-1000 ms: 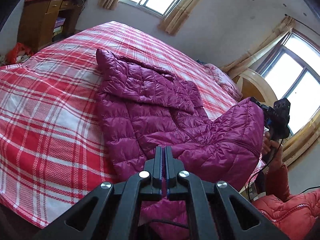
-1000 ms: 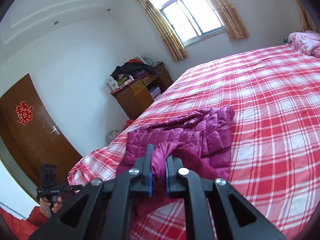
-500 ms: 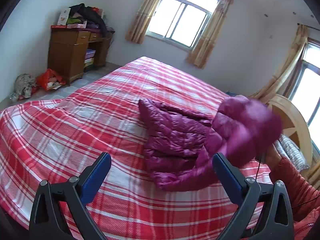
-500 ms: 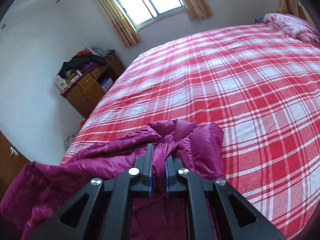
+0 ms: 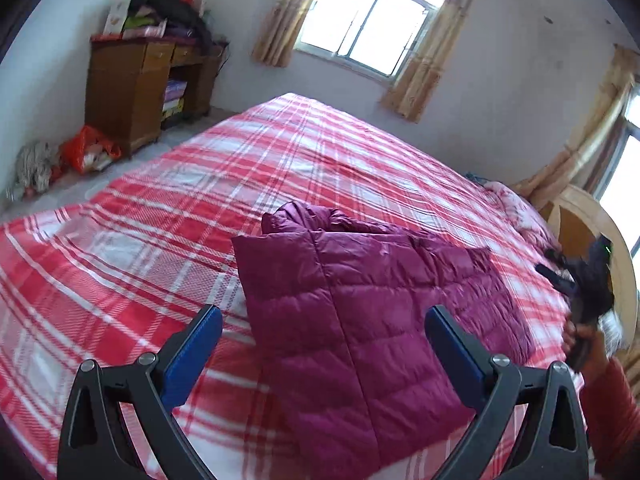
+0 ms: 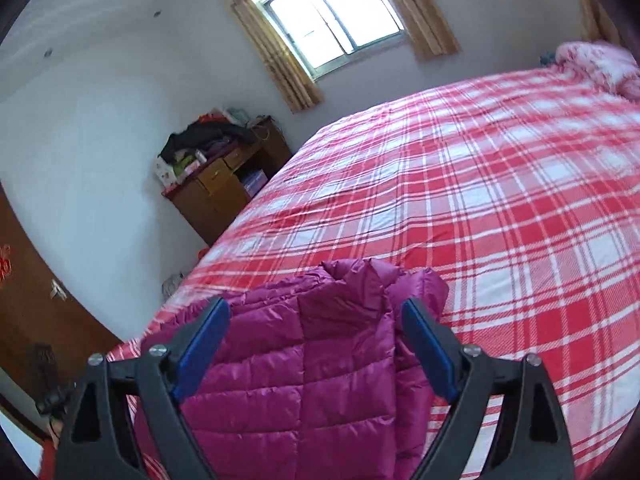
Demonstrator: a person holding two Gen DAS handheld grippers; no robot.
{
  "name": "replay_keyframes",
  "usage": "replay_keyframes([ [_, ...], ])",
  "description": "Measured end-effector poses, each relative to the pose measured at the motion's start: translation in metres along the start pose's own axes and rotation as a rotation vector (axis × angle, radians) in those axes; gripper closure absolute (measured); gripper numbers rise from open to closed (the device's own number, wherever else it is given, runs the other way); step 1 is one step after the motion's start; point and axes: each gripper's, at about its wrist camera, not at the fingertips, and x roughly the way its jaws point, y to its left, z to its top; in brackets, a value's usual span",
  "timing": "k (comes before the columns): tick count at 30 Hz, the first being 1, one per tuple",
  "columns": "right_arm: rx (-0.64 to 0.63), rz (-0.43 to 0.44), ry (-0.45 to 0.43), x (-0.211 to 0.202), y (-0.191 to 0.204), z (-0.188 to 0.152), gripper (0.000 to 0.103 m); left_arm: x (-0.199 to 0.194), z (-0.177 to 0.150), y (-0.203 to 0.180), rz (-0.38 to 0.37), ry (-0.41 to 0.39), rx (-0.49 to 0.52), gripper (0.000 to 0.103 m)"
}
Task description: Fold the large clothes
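- Daylight comes through a curtained window [image 5: 368,28] behind a wide bed [image 5: 132,248] covered in a red-and-white checked sheet.
- On the near part of that sheet lies the magenta quilted jacket [image 5: 360,320], folded over on itself into a thick slab, with a rumpled bunch of cloth (collar or hood, hard to tell which) at its far end.
- From the left wrist view, the left gripper [image 5: 324,354] has its blue-padded jaws spread wide, one to each side of the jacket; neither pad touches the fabric.
- From the right wrist view, the right gripper [image 6: 316,350] has its jaws opening, the jacket [image 6: 304,364] between them and free of both pads.
- The same right gripper [image 5: 576,276] shows blurred at the right edge of the left wrist view, held by a hand [image 5: 580,344] in a red sleeve, beyond the jacket's far side.
- A wooden cabinet [image 5: 132,92] piled with clothes and boxes stands against the back wall, well apart from the bed, with a red bag [image 5: 90,152] on the floor beside it.
- Pink bedding [image 6: 600,64] sits at the head of the bed.
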Motion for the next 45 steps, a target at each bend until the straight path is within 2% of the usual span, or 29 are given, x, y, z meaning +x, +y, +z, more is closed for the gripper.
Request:
replay_keyframes([
  [2,-0.147,-0.084,0.057,0.014,0.014,0.0,0.013,0.019,0.001,0.005,0.004,0.002,-0.051,0.002],
  [4,-0.225,-0.126,0.112,0.036,0.019,0.0,0.013,0.029,0.002,0.007,0.0,0.005,-0.094,0.002],
  [8,-0.245,-0.115,0.232,0.095,0.013,0.005,0.013,0.049,0.002,0.014,-0.027,0.044,-0.157,0.002],
  [10,-0.249,-0.126,0.279,0.123,0.01,0.006,0.015,0.056,0.002,0.021,-0.066,0.06,-0.198,0.002],
  [12,-0.266,-0.163,0.328,0.146,0.008,0.002,0.031,0.065,0.002,0.026,-0.105,0.083,-0.241,0.002],
  [13,-0.274,-0.172,0.339,0.15,0.008,-0.002,0.053,0.07,0.002,0.028,-0.112,0.097,-0.249,0.002],
  [14,-0.284,-0.18,0.338,0.152,0.009,-0.005,0.079,0.073,0.001,0.029,-0.109,0.096,-0.254,0.002],
  [15,-0.291,-0.186,0.318,0.15,0.01,-0.008,0.087,0.072,0.001,0.029,-0.104,0.076,-0.258,0.014],
  [16,-0.296,-0.189,0.294,0.144,0.012,-0.01,0.09,0.069,0.0,0.03,-0.106,0.046,-0.259,0.03],
  [17,-0.305,-0.198,0.259,0.134,0.016,-0.012,0.092,0.066,0.0,0.03,-0.099,0.035,-0.261,0.067],
  [18,-0.314,-0.209,0.227,0.125,0.02,-0.013,0.092,0.062,-0.001,0.031,-0.086,0.026,-0.266,0.083],
  [21,-0.309,-0.21,0.112,0.084,0.033,-0.018,0.092,0.043,-0.007,0.024,-0.08,-0.057,-0.248,0.092],
  [26,-0.271,-0.205,-0.057,0.021,0.049,-0.019,0.092,0.007,-0.01,-0.016,-0.081,-0.158,-0.083,0.093],
  [28,-0.246,-0.216,-0.124,0.005,0.052,-0.006,0.092,0.004,0.006,-0.033,-0.066,-0.176,-0.022,0.093],
  [31,-0.193,-0.235,-0.184,0.003,0.047,0.024,0.092,0.018,0.043,-0.046,-0.045,-0.185,0.012,0.093],
  [34,-0.172,-0.291,-0.187,0.024,0.031,0.049,0.092,0.05,0.08,-0.052,0.023,-0.187,0.033,0.093],
  [38,-0.136,-0.413,-0.099,0.09,-0.002,0.055,0.092,0.117,0.103,-0.048,0.136,-0.135,0.031,0.093],
  [42,-0.097,-0.503,0.028,0.154,-0.031,0.031,0.092,0.178,0.088,-0.044,0.274,-0.031,0.079,0.093],
  [45,-0.067,-0.506,0.058,0.166,-0.047,0.015,0.086,0.205,0.074,-0.031,0.292,0.024,0.054,0.093],
])
